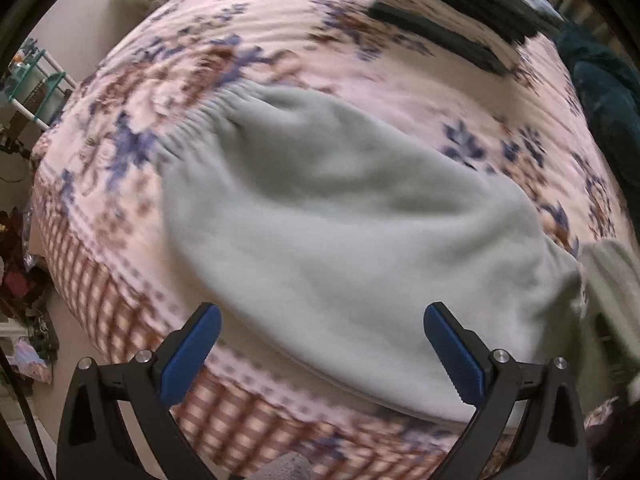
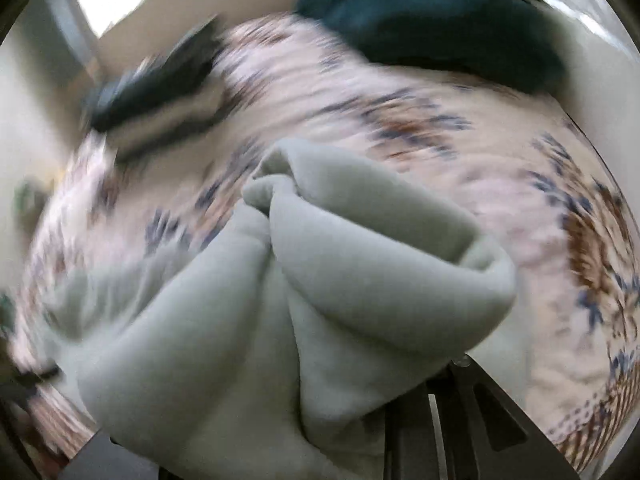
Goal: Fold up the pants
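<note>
Pale grey-green fleece pants [image 1: 320, 220] lie spread on a floral bed cover [image 1: 280, 40], with the gathered elastic waistband [image 1: 200, 120] toward the upper left. My left gripper [image 1: 320, 316] hovers above the near edge of the pants, its blue pads wide apart and holding nothing. In the right wrist view, a bunched fold of the same pants [image 2: 340, 280] is lifted over my right gripper [image 2: 316, 380]. The cloth drapes over its fingers and hides the pads, and the jaws are clamped on the fabric.
A stack of dark folded clothes [image 1: 460, 12] lies at the far side of the bed, and a teal blanket [image 1: 608, 108] at the right. A teal-and-white rack [image 1: 36, 80] and floor clutter [image 1: 20, 280] stand left of the bed edge.
</note>
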{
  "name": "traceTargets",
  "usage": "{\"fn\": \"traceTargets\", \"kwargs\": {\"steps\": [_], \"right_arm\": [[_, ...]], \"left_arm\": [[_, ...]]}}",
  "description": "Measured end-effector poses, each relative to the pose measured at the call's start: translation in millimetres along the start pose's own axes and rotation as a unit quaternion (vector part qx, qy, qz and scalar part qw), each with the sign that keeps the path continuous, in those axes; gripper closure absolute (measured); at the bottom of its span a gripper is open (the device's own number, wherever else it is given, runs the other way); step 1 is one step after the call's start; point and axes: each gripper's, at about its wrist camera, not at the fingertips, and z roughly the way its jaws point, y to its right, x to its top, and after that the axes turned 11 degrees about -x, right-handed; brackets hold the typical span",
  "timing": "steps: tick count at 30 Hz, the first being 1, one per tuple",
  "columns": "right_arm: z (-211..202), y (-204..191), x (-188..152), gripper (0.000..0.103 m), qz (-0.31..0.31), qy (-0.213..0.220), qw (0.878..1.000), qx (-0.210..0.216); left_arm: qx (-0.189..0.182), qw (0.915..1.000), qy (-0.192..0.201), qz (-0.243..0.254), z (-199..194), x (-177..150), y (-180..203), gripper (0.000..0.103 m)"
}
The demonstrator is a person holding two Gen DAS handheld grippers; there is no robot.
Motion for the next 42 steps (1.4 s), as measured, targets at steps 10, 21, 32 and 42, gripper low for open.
{"fn": "traceTargets", "kwargs": {"steps": [10, 21, 32, 42], "right_arm": [[15.6, -134.6, -66.5, 0.048, -0.179, -0.049, 0.982, -0.036], [-30.4, 53.1, -29.5, 0.018, 0.096, -0.172, 0.971, 0.131], [70.1, 183.6, -19.3, 0.018, 0.192, -0.237, 0.942, 0.137], [79.4, 159.6, 18.4, 0.018, 0.131, -0.242, 0.948, 0.158]], "left_arm": [[-0.046, 0.9983, -0.010, 0.034, 9.3, 39.5, -25.0, 0.000], [-0.180, 0.9652, -0.140, 0.127, 73.6, 45.8, 116.1, 0.000], [-0.161, 0.9580, -0.166, 0.169, 101.7, 1.1, 144.2, 0.081], [-0.169, 0.9640, -0.178, 0.103, 92.8, 2.9, 99.3, 0.066]]}}
